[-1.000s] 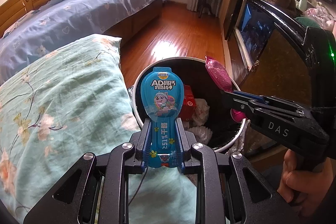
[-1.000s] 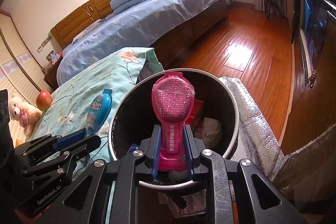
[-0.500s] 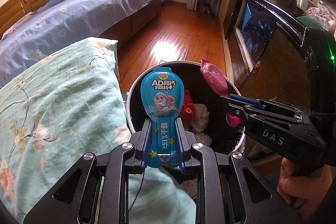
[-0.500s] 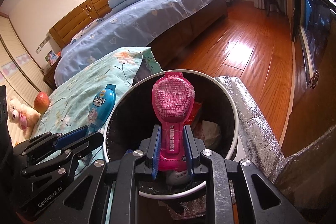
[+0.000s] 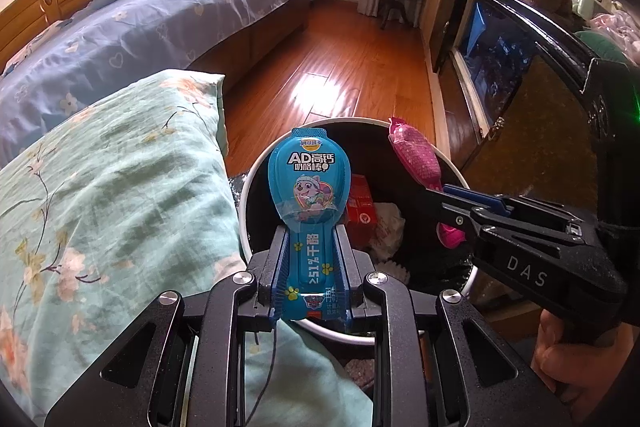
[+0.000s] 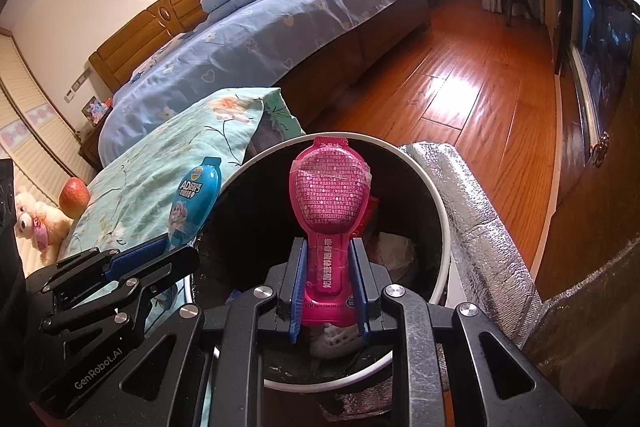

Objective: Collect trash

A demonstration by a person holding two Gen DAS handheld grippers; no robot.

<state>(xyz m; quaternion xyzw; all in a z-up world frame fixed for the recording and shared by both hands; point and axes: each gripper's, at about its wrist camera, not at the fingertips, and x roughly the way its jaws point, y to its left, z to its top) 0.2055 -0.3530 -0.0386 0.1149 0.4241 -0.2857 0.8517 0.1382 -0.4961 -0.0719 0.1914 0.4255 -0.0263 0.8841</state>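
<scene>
Trash in both claws: left claw (image 5: pixel 310 267) clamped on the stem of a blue wrapper (image 5: pixel 308 195), right claw (image 6: pixel 329 287) clamped on the stem of a pink wrapper (image 6: pixel 330 195). Both wrappers stand upright, heads past the fingertips.

Bin (image 6: pixel 442 211): round, white rim, black liner, open top. Pink wrapper sits over the opening, well inside the rim. Blue wrapper is over the near-left rim, its head above the opening. Open room over the bin between the two claws.

Edges: floral quilt (image 5: pixel 100 207) presses against the bin's left side; silver foil roll (image 6: pixel 476 219) lies along its right side; dark cabinet (image 5: pixel 520 75) further right. Wooden floor (image 6: pixel 460 87) beyond the bin, then the blue bed (image 6: pixel 260 39).

Hidden: bin bottom mostly blocked by the claws; red box (image 5: pixel 360 205), crumpled white paper (image 5: pixel 390 227) and something white and ribbed show partly. Right hand (image 5: pixel 576 359) cut off at the frame edge.

Text: blue wrapper reads "AD", Chinese characters, ">51%". Pink wrapper has dense small print, only "Spin Master Ltd" legible. Claw bodies read "DAS" (right) and "GenRobot.AI" (left).
</scene>
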